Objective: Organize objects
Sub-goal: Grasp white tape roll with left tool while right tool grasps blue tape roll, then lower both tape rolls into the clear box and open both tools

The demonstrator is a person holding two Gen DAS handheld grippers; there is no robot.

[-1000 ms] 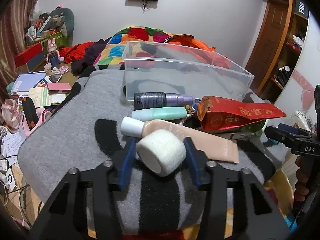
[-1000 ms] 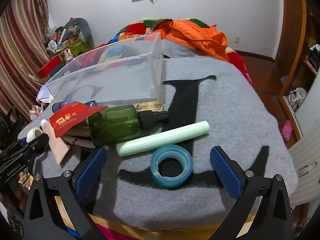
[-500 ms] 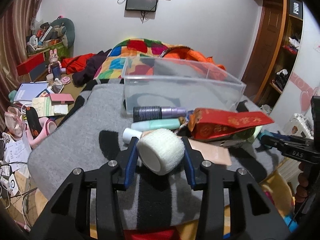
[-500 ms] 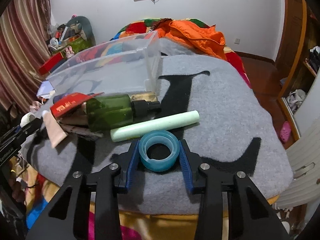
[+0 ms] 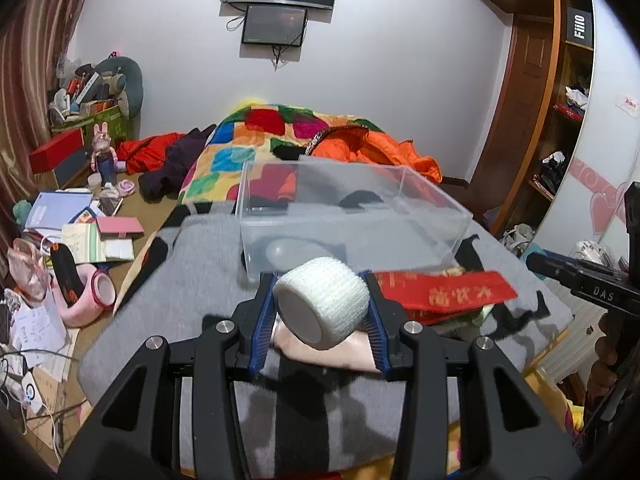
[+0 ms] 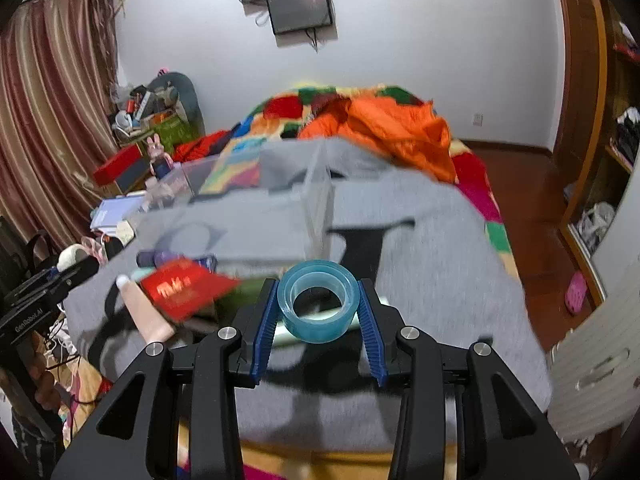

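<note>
Left gripper [image 5: 322, 310] clamps bandage roll [image 5: 322, 308], axis toward camera; right gripper [image 6: 318, 306] clamps tape ring [image 6: 317, 306], seemingly tilted.

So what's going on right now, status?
Left gripper shut on white bandage roll. Right gripper shut on blue tape roll. Clear bin ahead, open, nothing blocking.

Clear bin [image 5: 352, 216] open-topped, seemingly unobstructed

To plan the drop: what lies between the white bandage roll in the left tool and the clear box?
In the left wrist view, nothing: the white bandage roll, gripped by the left tool, overlaps the clear box near wall.
</note>
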